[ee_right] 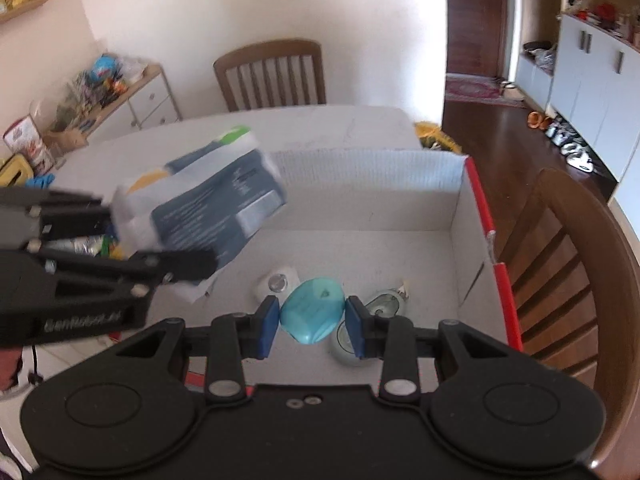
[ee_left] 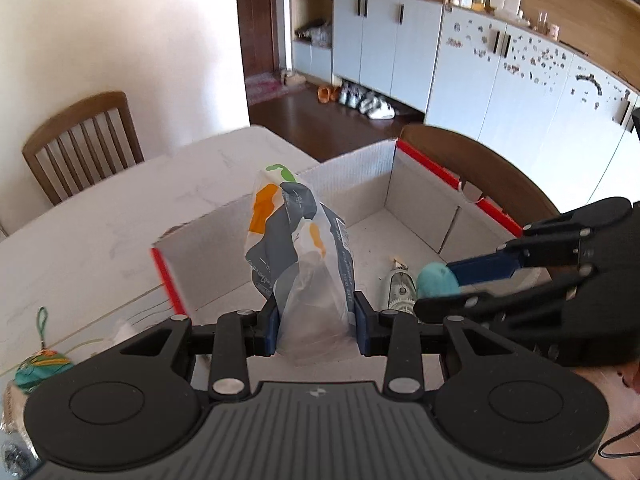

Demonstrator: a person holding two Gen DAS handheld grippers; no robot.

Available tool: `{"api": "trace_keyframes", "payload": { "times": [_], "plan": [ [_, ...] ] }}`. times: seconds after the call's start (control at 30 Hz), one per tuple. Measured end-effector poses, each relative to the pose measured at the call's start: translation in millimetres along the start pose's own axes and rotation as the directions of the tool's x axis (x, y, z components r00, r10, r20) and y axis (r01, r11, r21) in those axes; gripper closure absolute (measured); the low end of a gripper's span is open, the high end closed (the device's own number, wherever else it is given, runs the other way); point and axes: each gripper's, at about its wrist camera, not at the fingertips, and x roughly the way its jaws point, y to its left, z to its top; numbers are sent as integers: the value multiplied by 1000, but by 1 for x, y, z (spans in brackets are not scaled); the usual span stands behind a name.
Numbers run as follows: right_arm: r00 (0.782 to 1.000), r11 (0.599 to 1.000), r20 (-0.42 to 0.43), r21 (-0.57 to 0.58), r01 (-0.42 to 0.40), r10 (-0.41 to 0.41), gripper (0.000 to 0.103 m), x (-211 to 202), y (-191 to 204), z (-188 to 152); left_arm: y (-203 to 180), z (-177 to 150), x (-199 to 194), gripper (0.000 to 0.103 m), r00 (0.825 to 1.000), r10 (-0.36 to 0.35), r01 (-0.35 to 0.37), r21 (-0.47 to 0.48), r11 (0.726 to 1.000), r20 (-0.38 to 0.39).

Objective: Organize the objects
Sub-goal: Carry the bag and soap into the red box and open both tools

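An open white cardboard box [ee_left: 360, 168] [ee_right: 360, 168] with red edges stands on the pale table. My left gripper [ee_left: 315, 326] is shut on a clear plastic packet [ee_left: 298, 248] printed grey, orange and green, held upright above the box's near side; the right wrist view shows the same packet [ee_right: 208, 204], blurred, at the left. My right gripper [ee_right: 312, 326] is shut on a turquoise oval object [ee_right: 314, 314] over the box floor, and its turquoise load [ee_left: 436, 280] shows at the right of the left wrist view. A correction-tape dispenser [ee_right: 384, 304] [ee_left: 400, 290] and a small white item [ee_right: 278, 282] lie in the box.
Wooden chairs stand at the table's far side [ee_right: 272, 76] [ee_left: 80, 136] and right beside the box [ee_right: 580, 272]. A green and orange pouch with a loop [ee_left: 38, 364] lies on the table at the left. White cabinets [ee_left: 400, 48] and shoes line the far floor.
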Motion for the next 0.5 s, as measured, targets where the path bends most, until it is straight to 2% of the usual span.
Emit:
{"api": "trace_keyframes", "payload": {
  "times": [0.13,0.5],
  "plan": [
    [998,999,-56,-29,-16,14,69,21,-4,3,2,9,26,68,998,-6,5,-8,1000,-60],
    [991,990,-136,-141,-28,9,69,53,-1,7,-4,23,73,68,991,8,-7,13,1000,-136]
  ]
}}
